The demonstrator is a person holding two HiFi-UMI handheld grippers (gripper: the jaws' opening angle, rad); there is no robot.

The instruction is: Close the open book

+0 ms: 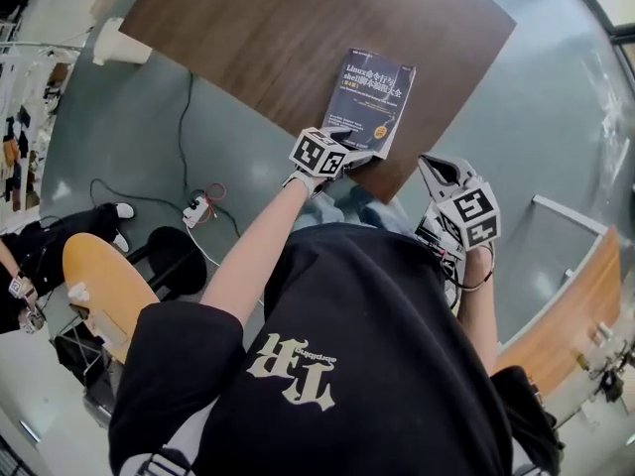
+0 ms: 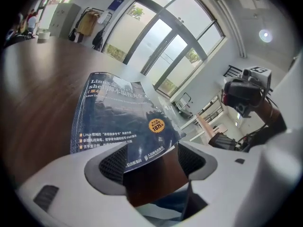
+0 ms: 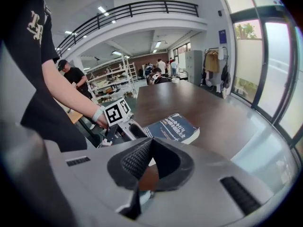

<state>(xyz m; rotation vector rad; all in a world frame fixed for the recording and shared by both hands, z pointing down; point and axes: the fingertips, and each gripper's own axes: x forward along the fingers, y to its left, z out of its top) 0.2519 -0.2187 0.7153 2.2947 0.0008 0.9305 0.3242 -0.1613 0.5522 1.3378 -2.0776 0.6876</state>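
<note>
The book lies shut and flat on the dark wooden table, cover up, close to the table's near edge and not far from its right-hand corner. Its long axis runs away from you with a slight lean to the right. The title end is the far end, and the foot of the cover, with its round orange badge, points back at you. The spine is on your left and the pale page edges are on your right.

Your left gripper is at the book's near end, with its marker cube just behind. In the left gripper view the jaws stand well apart. The foot of the book reaches into the gap between them, and bare wood shows below it. They do not grasp the book.

Your right gripper hangs off the table's near edge, to the right of the book and apart from it. In its own view the jaws are pressed together at the tips with nothing between them. The book lies ahead on the table, and your left gripper is at its near end.
</note>
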